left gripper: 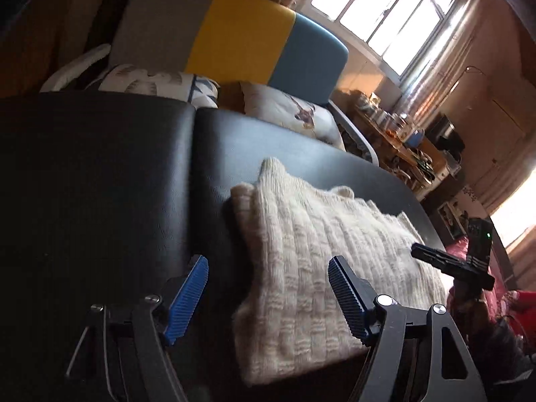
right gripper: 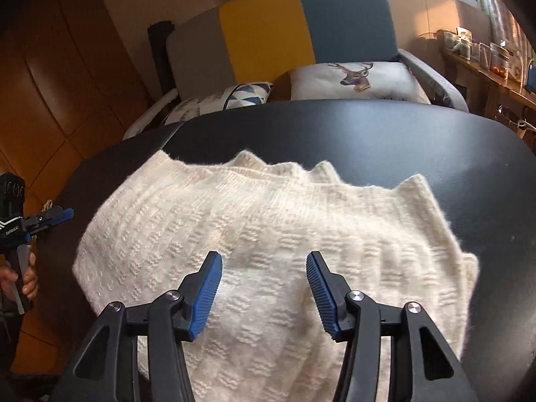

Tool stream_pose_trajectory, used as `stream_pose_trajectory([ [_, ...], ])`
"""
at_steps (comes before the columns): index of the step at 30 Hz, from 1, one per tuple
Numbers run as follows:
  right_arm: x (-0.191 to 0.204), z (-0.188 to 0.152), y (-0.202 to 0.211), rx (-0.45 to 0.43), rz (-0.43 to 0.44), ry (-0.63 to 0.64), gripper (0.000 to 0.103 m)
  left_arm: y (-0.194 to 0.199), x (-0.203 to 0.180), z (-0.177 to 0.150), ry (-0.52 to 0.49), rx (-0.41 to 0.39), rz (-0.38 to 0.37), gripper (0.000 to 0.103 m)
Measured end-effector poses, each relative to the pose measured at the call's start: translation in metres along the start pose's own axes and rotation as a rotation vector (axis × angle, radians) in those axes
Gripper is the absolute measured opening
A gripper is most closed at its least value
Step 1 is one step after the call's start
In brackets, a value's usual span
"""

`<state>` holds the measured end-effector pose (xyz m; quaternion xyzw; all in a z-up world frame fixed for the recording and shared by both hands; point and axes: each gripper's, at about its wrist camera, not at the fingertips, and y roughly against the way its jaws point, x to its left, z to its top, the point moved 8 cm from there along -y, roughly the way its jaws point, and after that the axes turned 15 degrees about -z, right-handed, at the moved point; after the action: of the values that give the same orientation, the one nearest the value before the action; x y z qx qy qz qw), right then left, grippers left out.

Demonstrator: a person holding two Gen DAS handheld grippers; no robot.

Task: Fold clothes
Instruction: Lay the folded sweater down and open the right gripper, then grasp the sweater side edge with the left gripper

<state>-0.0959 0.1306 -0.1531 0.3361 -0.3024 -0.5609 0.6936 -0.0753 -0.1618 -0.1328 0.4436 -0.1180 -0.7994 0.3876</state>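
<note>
Hovering over the folded cream sweater (right gripper: 268,234) on the black desk (right gripper: 435,140), we hold left gripper (left gripper: 268,301) and right gripper (right gripper: 264,288) spread apart; both empty.

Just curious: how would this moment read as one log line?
task: fold clothes | sweater: folded on table | left tool: open, empty | right tool: open, above sweater

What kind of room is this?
Probably a living room at home: a sofa with a deer cushion, a sunny window, and a cream sweater on a black table.
</note>
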Motion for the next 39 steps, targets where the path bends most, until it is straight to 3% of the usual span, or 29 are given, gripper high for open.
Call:
stream_pose_trajectory([
  [3, 0.003, -0.006, -0.006, 0.015, -0.021, 0.0, 0.054, -0.021, -0.003, -0.02, 0.007, 0.082, -0.057, 0.074],
  [4, 0.002, -0.008, -0.007, 0.017, -0.03, 0.001, 0.054, -0.03, -0.004, -0.026, 0.011, 0.109, -0.059, 0.069],
  [6, -0.002, -0.012, -0.01, 0.032, -0.042, 0.007, 0.054, -0.037, -0.001, -0.036, 0.021, 0.131, -0.043, 0.019],
  [10, -0.008, -0.019, -0.018, 0.056, -0.055, 0.018, 0.054, -0.02, 0.003, -0.059, 0.117, 0.082, -0.077, 0.007],
  [13, -0.005, -0.021, -0.02, 0.033, -0.074, 0.035, 0.054, -0.012, 0.01, -0.087, 0.191, 0.068, -0.093, 0.007],
  [16, -0.001, -0.022, -0.018, 0.01, -0.092, 0.051, 0.054, -0.003, 0.005, -0.089, 0.224, 0.048, -0.094, 0.013],
  [21, -0.005, -0.024, -0.014, -0.03, -0.039, 0.013, 0.057, 0.01, 0.007, -0.052, 0.245, -0.025, -0.075, 0.053],
  [24, -0.006, -0.027, -0.012, -0.074, -0.023, 0.018, 0.057, 0.002, 0.015, -0.024, 0.263, -0.05, -0.084, 0.063],
  [27, -0.008, -0.027, -0.011, -0.085, -0.002, 0.01, 0.057, -0.018, 0.019, -0.003, 0.273, -0.015, -0.117, 0.071],
  [33, -0.014, -0.023, -0.011, -0.083, 0.079, -0.033, 0.057, -0.054, 0.033, 0.006, 0.314, 0.121, -0.091, 0.074],
  [39, -0.02, -0.017, 0.002, -0.024, 0.155, -0.04, 0.057, -0.066, 0.018, -0.002, 0.301, 0.121, -0.133, 0.073],
])
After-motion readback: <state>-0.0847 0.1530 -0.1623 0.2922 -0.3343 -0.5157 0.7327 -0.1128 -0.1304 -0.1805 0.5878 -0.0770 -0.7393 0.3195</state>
